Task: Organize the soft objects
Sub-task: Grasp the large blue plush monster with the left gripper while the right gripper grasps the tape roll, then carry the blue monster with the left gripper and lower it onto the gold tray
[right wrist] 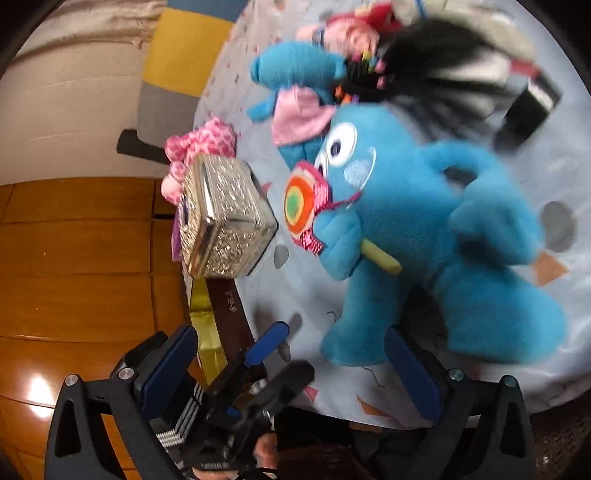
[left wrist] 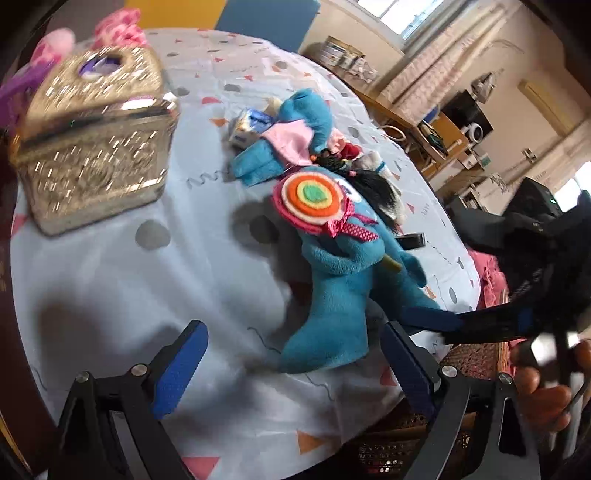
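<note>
A: Starting at our left, the gold box (left wrist: 96, 147) sits well ahead of our left gripper (left wrist: 291, 365) and off to its left side, on the desk (left wrist: 110, 295). If we swing wide that way we could knock it, and a pink toy (left wrist: 118, 26) lies just behind it.

B: Agreed. Our left jaws are spread wide, nothing in them. The blue plush (left wrist: 340, 280) lies straight ahead, and its foot seems to reach in between the jaws, nearer the right-hand one.

A: So closing now may catch only the foot. Soft fabric could slip out, or the toy could swing and drag the second blue toy (left wrist: 295, 125) and the black-haired doll (left wrist: 373, 184) that lie beyond it.

B: Further right, our right gripper (right wrist: 291, 365) also stands spread and empty. From its own camera the plush (right wrist: 424, 240) lies ahead, with one leg just inside the right-hand jaw.

A: And the left gripper (right wrist: 266, 354) crosses between those jaws. We judge that the chief hazard: both tools converge on one leg and could collide.

B: The desk edge is near too; a tug toward us might pull the plush off.
</note>
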`<act>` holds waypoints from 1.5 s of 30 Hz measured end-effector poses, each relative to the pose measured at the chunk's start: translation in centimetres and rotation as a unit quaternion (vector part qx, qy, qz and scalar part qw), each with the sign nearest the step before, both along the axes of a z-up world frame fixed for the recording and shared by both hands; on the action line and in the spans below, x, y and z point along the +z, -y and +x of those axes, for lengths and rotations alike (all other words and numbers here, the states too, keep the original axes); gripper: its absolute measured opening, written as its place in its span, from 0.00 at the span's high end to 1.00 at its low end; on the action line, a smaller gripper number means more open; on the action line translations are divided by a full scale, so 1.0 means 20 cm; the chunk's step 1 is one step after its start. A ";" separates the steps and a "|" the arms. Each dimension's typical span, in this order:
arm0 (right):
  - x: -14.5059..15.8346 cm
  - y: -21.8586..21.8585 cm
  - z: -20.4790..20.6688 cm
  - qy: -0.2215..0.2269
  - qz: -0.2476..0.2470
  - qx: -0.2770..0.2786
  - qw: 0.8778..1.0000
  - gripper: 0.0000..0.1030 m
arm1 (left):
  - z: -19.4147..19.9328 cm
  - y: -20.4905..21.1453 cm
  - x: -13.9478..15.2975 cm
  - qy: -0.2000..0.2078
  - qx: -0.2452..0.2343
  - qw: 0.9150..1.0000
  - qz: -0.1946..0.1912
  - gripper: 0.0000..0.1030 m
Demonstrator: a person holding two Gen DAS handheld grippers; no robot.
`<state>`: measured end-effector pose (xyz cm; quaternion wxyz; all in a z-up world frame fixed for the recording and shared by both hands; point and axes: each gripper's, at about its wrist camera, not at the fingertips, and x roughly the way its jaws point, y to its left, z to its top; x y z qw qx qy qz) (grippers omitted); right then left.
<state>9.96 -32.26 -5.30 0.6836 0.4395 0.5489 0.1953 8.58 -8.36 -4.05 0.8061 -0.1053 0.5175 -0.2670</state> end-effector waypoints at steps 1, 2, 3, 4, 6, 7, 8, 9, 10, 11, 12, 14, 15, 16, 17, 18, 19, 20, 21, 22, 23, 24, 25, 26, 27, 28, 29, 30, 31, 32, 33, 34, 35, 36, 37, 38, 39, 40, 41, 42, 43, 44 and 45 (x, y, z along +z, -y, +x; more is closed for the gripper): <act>0.03 0.05 -0.03 0.008 -0.008 -0.015 1.000 0.00 | 0.00 0.02 0.01 0.006 -0.006 1.000 0.005 0.08; 0.06 0.10 -0.05 0.018 -0.023 -0.032 0.999 0.00 | 0.01 0.04 0.02 0.015 -0.018 1.000 0.015 0.08; 0.08 0.15 -0.09 0.025 -0.034 -0.043 0.998 0.00 | 0.02 0.07 0.02 0.019 -0.027 0.999 0.021 0.08; 0.13 0.22 -0.12 0.037 -0.052 -0.064 0.996 0.00 | 0.03 0.11 0.02 0.022 -0.040 0.999 0.029 0.09; 0.20 0.32 -0.16 0.056 -0.080 -0.096 0.991 0.00 | 0.06 0.19 0.00 0.022 -0.053 0.998 0.040 0.12; 0.25 0.39 -0.19 0.069 -0.103 -0.118 0.985 0.00 | 0.07 0.23 -0.02 0.022 -0.060 0.997 0.044 0.14; 0.30 0.44 -0.21 0.075 -0.120 -0.134 0.981 0.00 | 0.08 0.27 -0.03 0.021 -0.069 0.996 0.045 0.17; 0.32 0.47 -0.21 0.077 -0.131 -0.143 0.978 0.00 | 0.08 0.31 -0.04 0.022 -0.077 0.996 0.047 0.21; 0.35 0.51 -0.22 0.080 -0.145 -0.154 0.974 0.00 | 0.10 0.35 -0.06 0.023 -0.083 0.995 0.054 0.23; 0.36 0.53 -0.22 0.080 -0.156 -0.159 0.972 0.00 | 0.10 0.38 -0.07 0.022 -0.087 0.994 0.060 0.28; 0.37 0.55 -0.21 0.079 -0.168 -0.162 0.969 0.00 | 0.12 0.40 -0.09 0.020 -0.089 0.994 0.064 0.31; 0.37 0.56 -0.16 0.074 -0.185 -0.162 0.966 0.00 | 0.15 0.44 -0.13 0.015 -0.092 0.993 0.074 0.32; 0.36 0.57 -0.14 0.071 -0.190 -0.162 0.966 0.01 | 0.17 0.45 -0.16 0.013 -0.091 0.993 0.079 0.35; 0.35 0.58 -0.13 0.064 -0.199 -0.160 0.965 0.04 | 0.18 0.46 -0.18 0.013 -0.092 0.993 0.077 0.40; 0.33 0.58 -0.11 0.053 -0.216 -0.156 0.962 0.06 | 0.18 0.46 -0.18 0.028 -0.095 0.992 0.078 0.59; 0.32 0.57 -0.06 0.046 -0.228 -0.151 0.961 0.10 | 0.17 0.47 -0.18 0.037 -0.098 0.991 0.086 0.60; 0.28 0.55 -0.01 0.033 -0.248 -0.138 0.958 0.18 | 0.16 0.47 -0.17 0.043 -0.103 0.990 0.090 0.61; 0.24 0.54 0.03 0.015 -0.267 -0.125 0.955 0.22 | 0.15 0.46 -0.17 0.048 -0.103 0.989 0.095 0.61; 0.21 0.52 0.06 -0.002 -0.283 -0.111 0.953 0.28 | 0.15 0.45 -0.16 0.051 -0.102 0.989 0.096 0.62; 0.16 0.50 0.09 -0.022 -0.303 -0.091 0.948 0.32 | 0.13 0.42 -0.16 0.055 -0.102 0.989 0.094 0.62; 0.12 0.48 0.12 -0.040 -0.324 -0.073 0.942 0.33 | 0.12 0.40 -0.15 0.059 -0.103 0.988 0.094 0.62; 0.09 0.47 0.13 -0.049 -0.335 -0.062 0.939 0.34 | 0.11 0.38 -0.15 0.063 -0.103 0.988 0.095 0.62; 0.05 0.45 0.16 -0.062 -0.350 -0.046 0.934 0.34 | 0.09 0.34 -0.14 0.066 -0.104 0.988 0.095 0.62; 0.03 0.45 0.17 -0.070 -0.357 -0.040 0.931 0.34 | 0.08 0.33 -0.14 0.066 -0.105 0.988 0.094 0.62; 0.01 0.44 0.18 -0.078 -0.365 -0.037 0.927 0.34 | 0.07 0.30 -0.14 0.065 -0.104 0.988 0.091 0.62; -0.01 0.44 0.19 -0.082 -0.372 -0.034 0.924 0.34 | 0.06 0.28 -0.13 0.065 -0.103 0.989 0.087 0.62; -0.02 0.43 0.20 -0.087 -0.379 -0.031 0.921 0.34 | 0.03 0.24 -0.12 0.066 -0.103 0.989 0.083 0.62; -0.04 0.43 0.21 -0.093 -0.386 -0.028 0.917 0.34 | 0.02 0.22 -0.11 0.068 -0.103 0.989 0.079 0.62; -0.06 0.43 0.23 -0.101 -0.391 -0.025 0.915 0.35 | 0.00 0.21 -0.09 0.071 -0.103 0.989 0.078 0.62; -0.08 0.42 0.24 -0.105 -0.394 -0.018 0.913 0.38 | -0.02 0.19 -0.07 0.077 -0.105 0.989 0.075 0.62; -0.10 0.41 0.25 -0.110 -0.399 -0.012 0.910 0.48 | -0.03 0.17 -0.06 0.083 -0.106 0.988 0.074 0.62; -0.13 0.40 0.26 -0.118 -0.408 -0.006 0.905 0.51 | -0.06 0.15 -0.03 0.089 -0.105 0.988 0.072 0.62; -0.15 0.40 0.27 -0.122 -0.412 -0.001 0.903 0.51 | -0.08 0.13 -0.01 0.092 -0.105 0.988 0.069 0.62; -0.13 0.40 0.27 -0.116 -0.416 -0.003 0.902 0.52 | -0.10 0.10 0.01 0.097 -0.103 0.988 0.063 0.62; -0.13 0.41 0.27 -0.114 -0.413 -0.001 0.904 0.51 | -0.11 0.08 0.04 0.102 -0.101 0.988 0.058 0.62; -0.14 0.41 0.26 -0.116 -0.411 0.002 0.904 0.51 | -0.13 0.04 0.07 0.108 -0.096 0.988 0.051 0.62; -0.14 0.41 0.26 -0.117 -0.410 0.003 0.905 0.51 | -0.14 0.00 0.09 0.110 -0.090 0.989 0.039 0.62; -0.14 0.41 0.26 -0.116 -0.410 0.005 0.905 0.51 | -0.16 -0.05 0.12 0.112 -0.082 0.990 0.030 0.62; -0.13 0.41 0.25 -0.116 -0.411 0.008 0.904 0.51 | -0.18 -0.11 0.17 0.120 -0.070 0.990 0.022 0.62; -0.14 0.41 0.26 -0.116 -0.412 0.008 0.904 0.51 | -0.20 -0.17 0.20 0.126 -0.059 0.990 0.019 0.62; -0.14 0.41 0.25 -0.116 -0.412 0.009 0.904 0.51 | -0.21 -0.22 0.23 0.130 -0.049 0.990 0.015 0.62; -0.14 0.41 0.24 -0.116 -0.412 0.009 0.904 0.51 | -0.23 -0.31 0.26 0.136 -0.032 0.990 0.009 0.62; -0.14 0.41 0.24 -0.116 -0.413 0.010 0.903 0.51 | -0.24 -0.38 0.29 0.140 -0.017 0.990 0.009 0.62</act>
